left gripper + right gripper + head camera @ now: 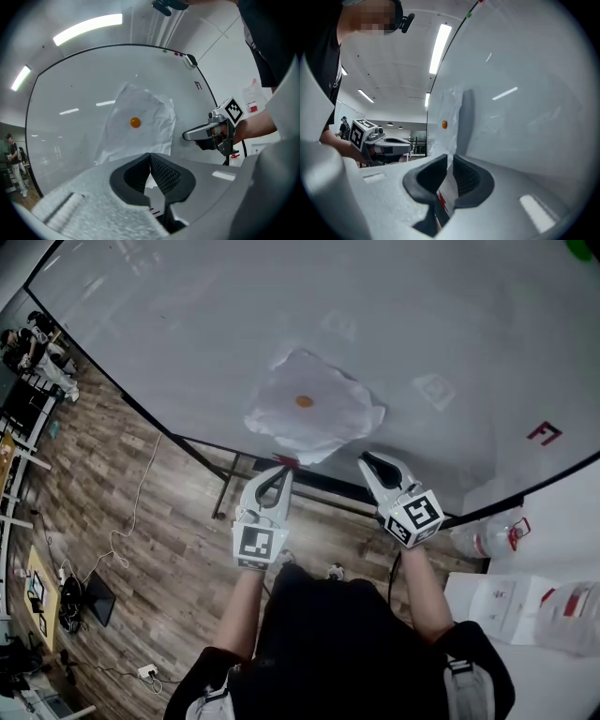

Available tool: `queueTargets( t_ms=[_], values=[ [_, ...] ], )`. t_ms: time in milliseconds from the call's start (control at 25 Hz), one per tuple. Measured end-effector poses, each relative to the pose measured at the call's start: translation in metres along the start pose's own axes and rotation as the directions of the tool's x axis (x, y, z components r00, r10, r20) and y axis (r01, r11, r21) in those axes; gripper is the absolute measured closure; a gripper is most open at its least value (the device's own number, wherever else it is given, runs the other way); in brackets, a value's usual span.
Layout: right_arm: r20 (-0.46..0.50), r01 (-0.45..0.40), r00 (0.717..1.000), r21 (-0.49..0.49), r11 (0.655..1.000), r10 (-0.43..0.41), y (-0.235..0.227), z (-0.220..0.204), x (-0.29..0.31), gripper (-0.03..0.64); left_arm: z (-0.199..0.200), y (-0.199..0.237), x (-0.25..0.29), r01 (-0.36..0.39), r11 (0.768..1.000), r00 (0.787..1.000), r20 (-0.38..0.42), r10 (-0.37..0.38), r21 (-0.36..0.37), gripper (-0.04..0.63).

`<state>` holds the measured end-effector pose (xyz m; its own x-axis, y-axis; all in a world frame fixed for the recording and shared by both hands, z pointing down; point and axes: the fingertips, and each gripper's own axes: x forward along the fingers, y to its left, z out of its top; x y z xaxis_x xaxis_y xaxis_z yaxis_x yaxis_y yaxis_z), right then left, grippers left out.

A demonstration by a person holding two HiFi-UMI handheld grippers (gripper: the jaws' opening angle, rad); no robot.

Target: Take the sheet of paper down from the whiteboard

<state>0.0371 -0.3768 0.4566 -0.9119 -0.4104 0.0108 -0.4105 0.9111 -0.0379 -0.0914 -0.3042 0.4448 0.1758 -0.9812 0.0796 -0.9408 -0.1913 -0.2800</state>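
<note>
A crinkled white sheet of paper [323,423] hangs on the whiteboard [187,334], pinned by one orange magnet [304,401]. My left gripper [282,468] is shut, its tips just under the sheet's lower edge. My right gripper [366,459] is shut too, beside the lower right corner, with a strip of bare board between them in the left gripper view. There the sheet [140,108] and magnet [135,123] rise behind my closed left gripper [150,155]. Seen from the right gripper [451,159], the sheet [452,117] is edge-on. A white strip with red marks shows low between each pair of jaws; what it is I cannot tell.
A red mark [544,433] is drawn on the board at the right. A white table [562,681] at the lower right carries a plastic bottle [483,538] and white packets [506,601]. Wooden floor with cables [122,540] lies at the left, with desks beyond.
</note>
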Motion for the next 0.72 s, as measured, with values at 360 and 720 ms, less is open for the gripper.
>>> queueTargets(
  t_ms=[360, 720],
  values=[
    [0.018, 0.018, 1.000, 0.000, 1.000, -0.018, -0.011, 0.013, 0.019, 0.552, 0.024, 0.018, 0.022, -0.012, 1.000, 0.996, 0.084, 0.014, -0.020, 0.583],
    [0.057, 0.012, 0.998, -0.003, 1.000, -0.012, -0.009, 0.029, 0.036, 0.546, 0.048, 0.035, 0.038, -0.025, 1.000, 0.991, 0.135, 0.024, 0.004, 0.583]
  ],
)
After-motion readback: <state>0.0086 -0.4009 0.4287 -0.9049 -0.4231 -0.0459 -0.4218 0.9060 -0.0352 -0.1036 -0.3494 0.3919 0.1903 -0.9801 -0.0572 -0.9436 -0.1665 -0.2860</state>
